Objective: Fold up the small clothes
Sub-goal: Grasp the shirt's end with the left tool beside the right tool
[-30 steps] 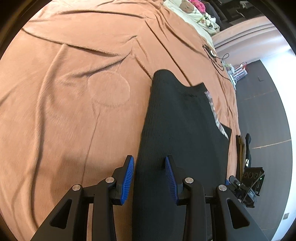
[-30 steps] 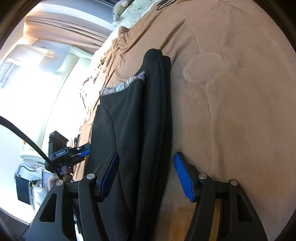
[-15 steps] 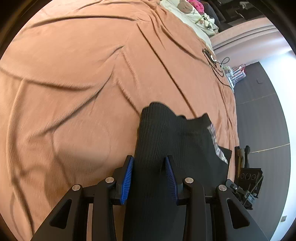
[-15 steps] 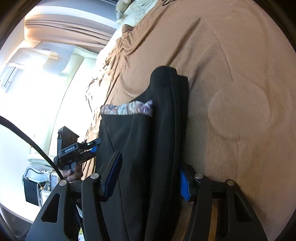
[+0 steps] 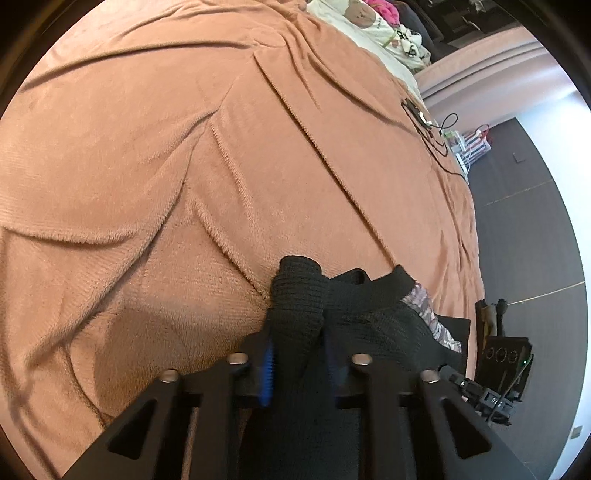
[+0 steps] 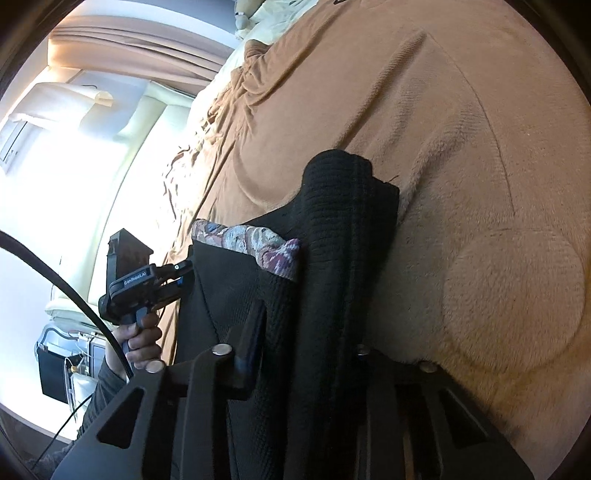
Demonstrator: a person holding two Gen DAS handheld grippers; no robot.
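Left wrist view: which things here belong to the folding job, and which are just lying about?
Job:
black knit garment
left gripper, jaws closing on it
right gripper, jaws closing on it

Lying about:
brown blanket
cables
printed cloth at the bed's far end

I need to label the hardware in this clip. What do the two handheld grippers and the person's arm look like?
Both grippers, the left gripper and the right gripper, are matte black with triangular cut-out frames, silver pivot pins and ribbed blue pads. From the right wrist view, the left one has a pistol-style handle with white lettering, and a black cable runs past. The sleeve is dark.
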